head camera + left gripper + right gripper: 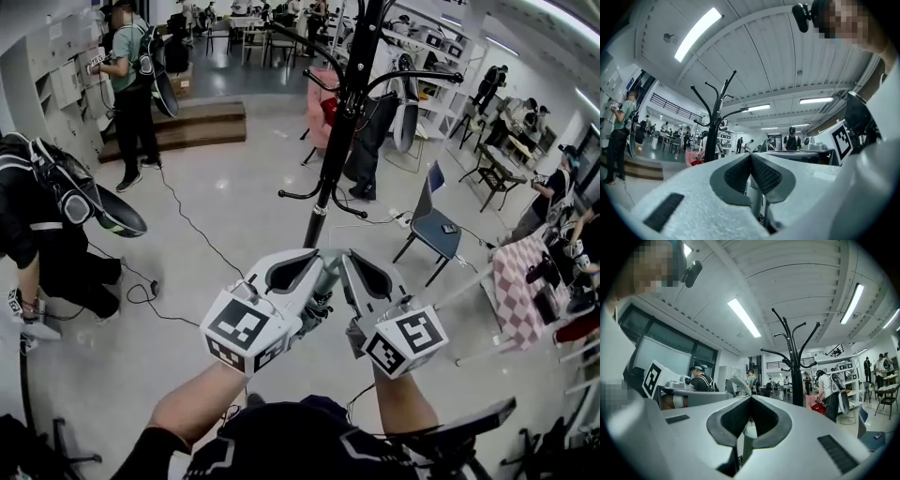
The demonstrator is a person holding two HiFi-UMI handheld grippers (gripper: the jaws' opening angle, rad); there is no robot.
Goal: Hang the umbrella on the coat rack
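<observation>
The black coat rack [342, 112] stands just ahead of me, its curved hooks spreading high up, and it also shows as the coat rack [712, 136] and coat rack [794, 376] in the two gripper views. I hold both grippers side by side at its foot. Between them is the grey-green umbrella [327, 277], with its dark folds bunched below. The left gripper [309, 262] [751, 155] has its tips together and the umbrella's shaft [754, 201] in the gap behind them. The right gripper [352, 262] [750, 398] is shut the same way round the pale shaft [746, 446].
A blue-grey chair [436, 225] stands right of the rack, and a checked tablecloth [520, 281] lies further right. A person [37, 225] crouches at the left; another stands by a low step [187, 127]. A cable [187, 225] trails over the floor. Dark coats [370, 141] hang behind the rack.
</observation>
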